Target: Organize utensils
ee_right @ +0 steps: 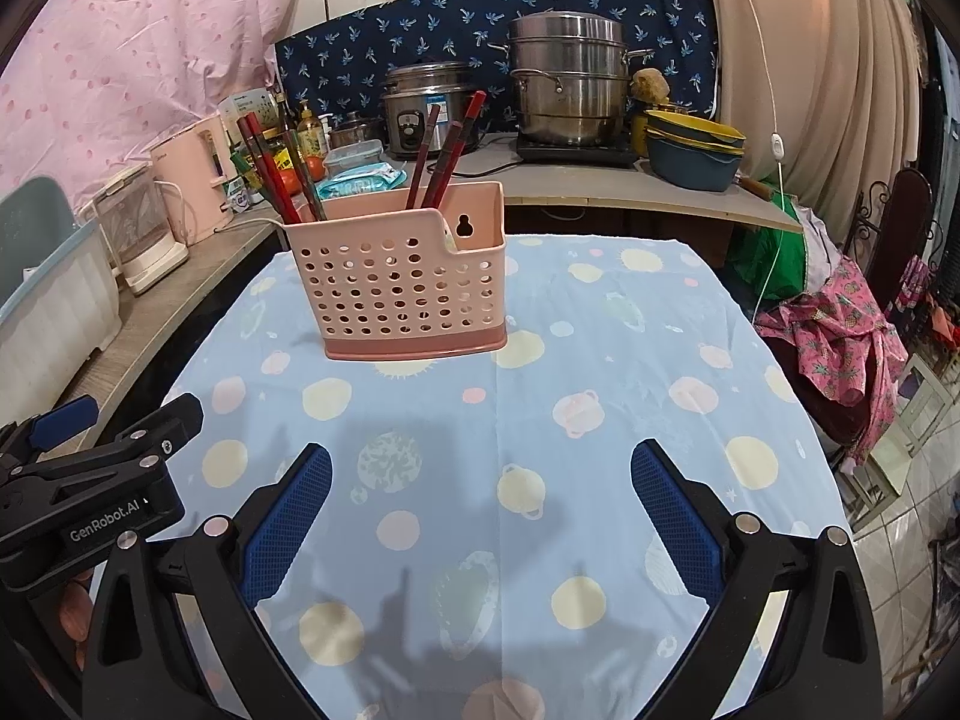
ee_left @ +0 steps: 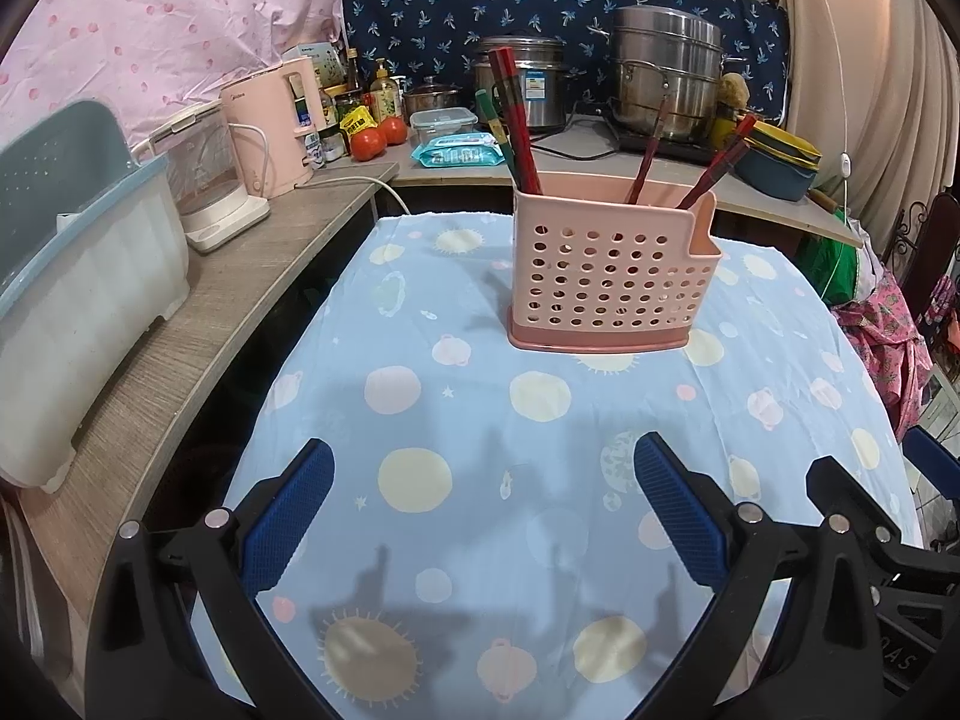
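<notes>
Left wrist view: one pink perforated utensil holder (ee_left: pixel 609 276), upright on the blue planet-print tablecloth (ee_left: pixel 480 420), toward the far half of the table. Red chopsticks (ee_left: pixel 515 120) in its left compartment, at least two, with a green-handled utensil (ee_left: pixel 493 120) beside them; three more red sticks (ee_left: pixel 711 171) leaning rightward in the middle part. Lower right-hand pocket: contents not visible. Left gripper (ee_left: pixel 483 516) low over the near cloth, blue pads (ee_left: pixel 287 519) spread wide, holding nothing. Right wrist view: right gripper (ee_right: pixel 480 516) likewise parted and unloaded, with the left tool just beside it at the left edge. Holder (ee_right: pixel 399 276) well apart from both, bare cloth (ee_right: pixel 540 420) between. Left table edge close to a wooden counter (ee_left: pixel 198 324) bearing one grey-blue dish rack (ee_left: pixel 78 276), one glass kettle (ee_left: pixel 210 180), one pink kettle (ee_left: pixel 276 126). Far counter: two tomatoes (ee_left: pixel 378 138), one rice cooker (ee_right: pixel 429 108), one stacked steel steamer (ee_right: pixel 567 78), wipes pack (ee_left: pixel 459 150). Right edge beside a chair with pink clothing (ee_right: pixel 840 330)
</notes>
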